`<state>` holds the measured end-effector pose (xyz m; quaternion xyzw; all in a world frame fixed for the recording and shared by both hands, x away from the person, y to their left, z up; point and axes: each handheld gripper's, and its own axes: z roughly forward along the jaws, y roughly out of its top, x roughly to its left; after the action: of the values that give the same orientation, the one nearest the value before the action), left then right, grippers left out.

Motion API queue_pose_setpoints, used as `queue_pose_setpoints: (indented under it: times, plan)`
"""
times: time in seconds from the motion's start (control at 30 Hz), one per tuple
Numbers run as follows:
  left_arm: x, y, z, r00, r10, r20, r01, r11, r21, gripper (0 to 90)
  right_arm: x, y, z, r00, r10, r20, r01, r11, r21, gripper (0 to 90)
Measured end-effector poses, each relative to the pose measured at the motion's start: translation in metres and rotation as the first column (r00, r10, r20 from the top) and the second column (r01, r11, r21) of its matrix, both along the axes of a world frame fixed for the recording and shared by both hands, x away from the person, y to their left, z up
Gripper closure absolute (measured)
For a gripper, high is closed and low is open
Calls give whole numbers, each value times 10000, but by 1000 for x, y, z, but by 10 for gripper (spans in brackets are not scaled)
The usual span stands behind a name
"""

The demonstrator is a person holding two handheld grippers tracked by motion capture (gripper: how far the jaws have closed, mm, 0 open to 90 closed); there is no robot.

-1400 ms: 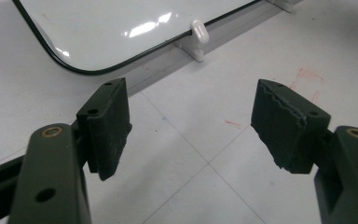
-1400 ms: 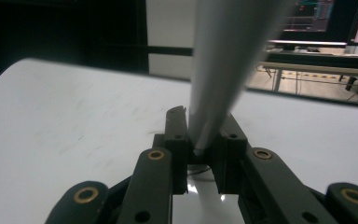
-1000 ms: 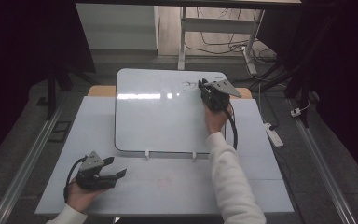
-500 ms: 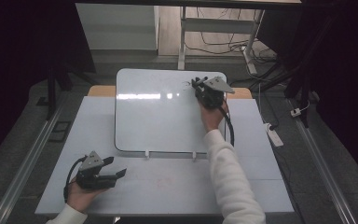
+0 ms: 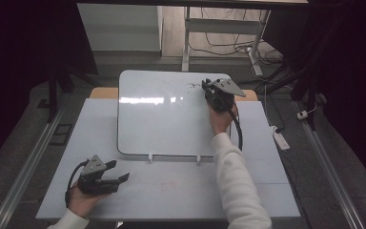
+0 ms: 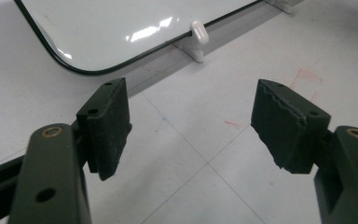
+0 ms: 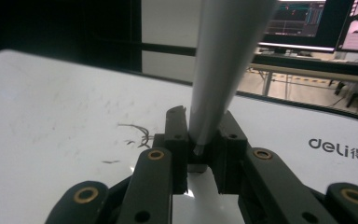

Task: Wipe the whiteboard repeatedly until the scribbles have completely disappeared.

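Note:
A white whiteboard lies on the pale table, with faint dark scribbles near its far right corner. My right gripper rests over that corner, just right of the scribbles. In the right gripper view the right gripper is shut on a grey tapered pen-like stick that stands up between the jaws, with the scribbles just to the left. My left gripper lies on the table near the front left, off the board. Its jaws stand wide open with nothing between them.
Two white clips hold the board's near edge; one clip sits ahead of the left jaws. Faint red marks stain the table. A white power strip lies on the floor at the right. A "deli" logo marks the board.

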<state>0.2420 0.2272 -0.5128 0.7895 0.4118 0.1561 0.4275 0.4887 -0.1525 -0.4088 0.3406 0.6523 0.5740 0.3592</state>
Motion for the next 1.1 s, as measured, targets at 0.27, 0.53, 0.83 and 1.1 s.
queue_pose_setpoints:
  times: [0.27,0.53,0.83,1.1]
  plan:
    - [0,1,0,10000,56,1,-56,10000,-11,286,6,11,3,9999,118,70,-120,9996,268,779]
    - [1,0,-1,10000,26,-50,-26,10000,31,286,0,38,-3,9955,937,166,-931,9951,-335,779]
    - [2,0,-1,10000,32,-62,-31,10000,55,286,0,46,-4,9919,1251,204,-1240,9911,-487,780]
    - [2,2,-2,9999,105,-30,-105,9999,13,286,6,44,0,9948,982,251,-984,9951,52,780]
